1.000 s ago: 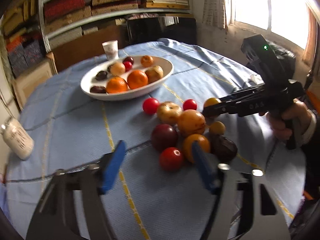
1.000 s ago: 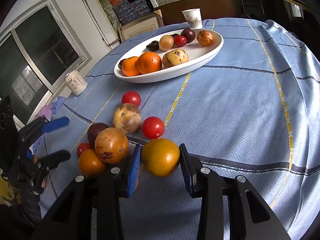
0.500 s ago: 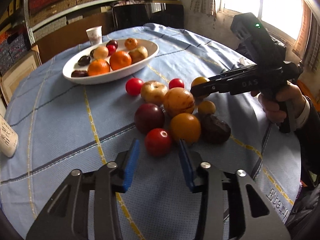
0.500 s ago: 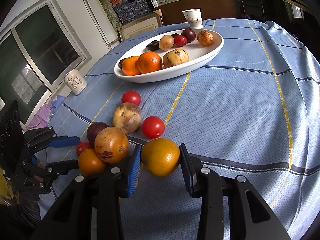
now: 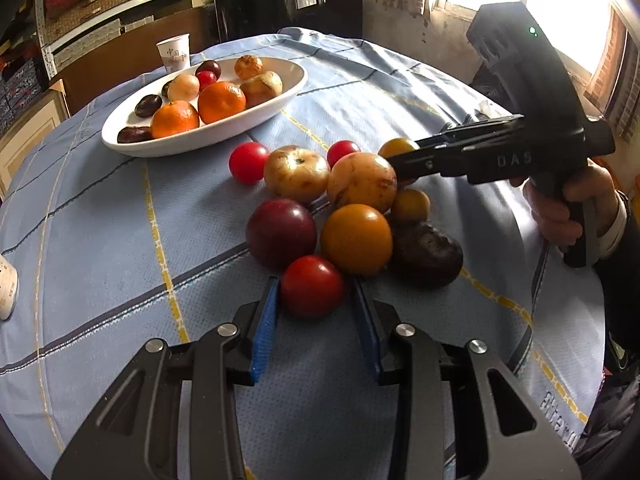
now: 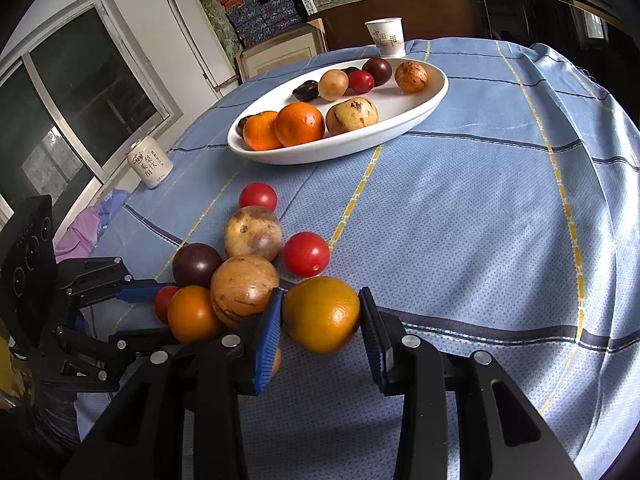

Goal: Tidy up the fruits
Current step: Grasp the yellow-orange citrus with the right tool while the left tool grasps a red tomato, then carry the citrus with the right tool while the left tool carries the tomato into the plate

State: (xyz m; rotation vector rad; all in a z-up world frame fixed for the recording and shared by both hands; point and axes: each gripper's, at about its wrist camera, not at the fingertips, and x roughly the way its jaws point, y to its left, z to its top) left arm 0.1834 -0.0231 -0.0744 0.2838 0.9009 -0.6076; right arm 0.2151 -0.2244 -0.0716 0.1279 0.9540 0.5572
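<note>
I am working from the white oval plate (image 5: 280, 92) as my landmark. On my side of it, well apart from its rim, a cluster of loose fruit is lying on the table (image 5: 100, 216). My left hand-held gripper (image 5: 314, 312) has just been closing, and its blue pads are now sitting against both flanks of the red tomato (image 5: 312, 286) at the edge of the cluster farthest from the plate. I am judging that tomato light, smooth-skinned and soft, so I am wanting a gentle squeeze across its widest girth, not near the top where it could squirt out. My right hand-held gripper (image 6: 320, 320) is clamping the yellow-orange citrus (image 6: 322, 314), which is sitting at the near end of that cluster, farther from the plate than the small tomato (image 6: 306, 253) beside it. That citrus is looking firmer and heavier, with a pebbled peel that should be resisting slip.
</note>
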